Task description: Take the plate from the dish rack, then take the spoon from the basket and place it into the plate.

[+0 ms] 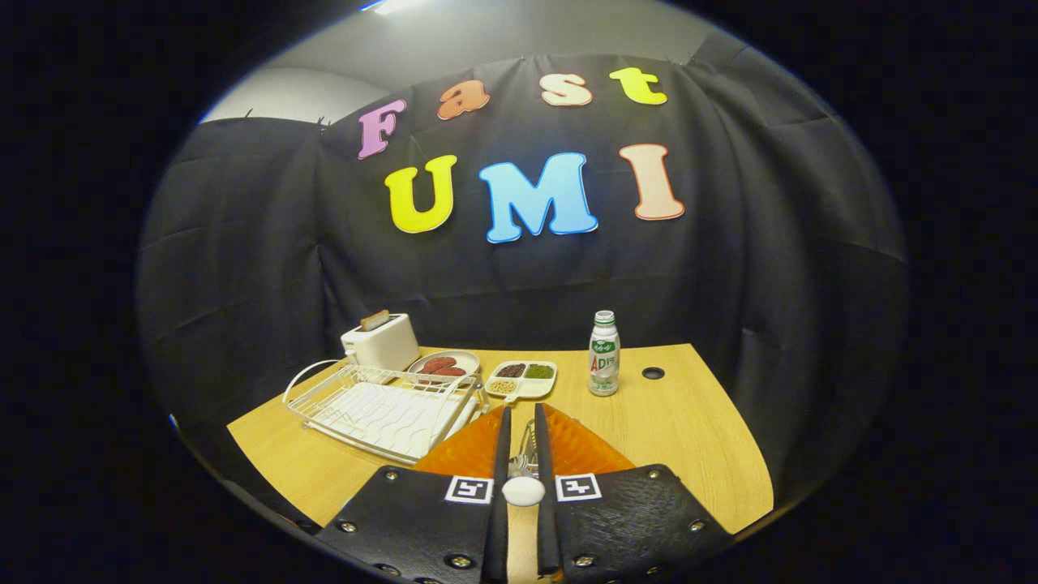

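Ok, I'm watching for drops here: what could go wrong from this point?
The claw grips the metal spoon narrowly, so it could slip or twist. Dropped from height, it may bounce off the orange plate. The dish rack sits close beside the plate; a sideways swing could clip it.

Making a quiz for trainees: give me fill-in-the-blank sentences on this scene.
1. The jaws grip the spoon over the orange ____.
2. Toast sticks out of the white ____ behind the rack.
3. The bottle stands ____ beside the tray.
Missing words: plate; toaster; upright.
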A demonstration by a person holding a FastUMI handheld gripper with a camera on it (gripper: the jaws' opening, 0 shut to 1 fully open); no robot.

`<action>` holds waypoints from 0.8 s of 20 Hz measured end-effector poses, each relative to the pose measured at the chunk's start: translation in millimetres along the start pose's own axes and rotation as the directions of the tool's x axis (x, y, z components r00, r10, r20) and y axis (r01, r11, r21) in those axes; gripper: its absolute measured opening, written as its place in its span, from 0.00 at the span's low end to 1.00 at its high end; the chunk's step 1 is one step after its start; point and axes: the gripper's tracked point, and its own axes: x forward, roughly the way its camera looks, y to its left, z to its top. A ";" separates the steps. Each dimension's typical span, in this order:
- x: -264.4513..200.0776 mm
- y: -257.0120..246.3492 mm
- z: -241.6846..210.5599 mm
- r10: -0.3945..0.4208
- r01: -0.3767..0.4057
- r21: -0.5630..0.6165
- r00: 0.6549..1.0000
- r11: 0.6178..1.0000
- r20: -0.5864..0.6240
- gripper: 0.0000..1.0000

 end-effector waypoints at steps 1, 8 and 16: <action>-3.1 4.0 -0.2 0.009 -0.008 -0.009 1.000 1.000 0.002 0.14; -10.7 30.3 -30.2 -0.006 0.005 -0.020 0.998 1.000 -0.064 0.14; 1.7 85.3 -80.4 0.070 -0.078 -0.029 0.974 0.997 -0.214 0.14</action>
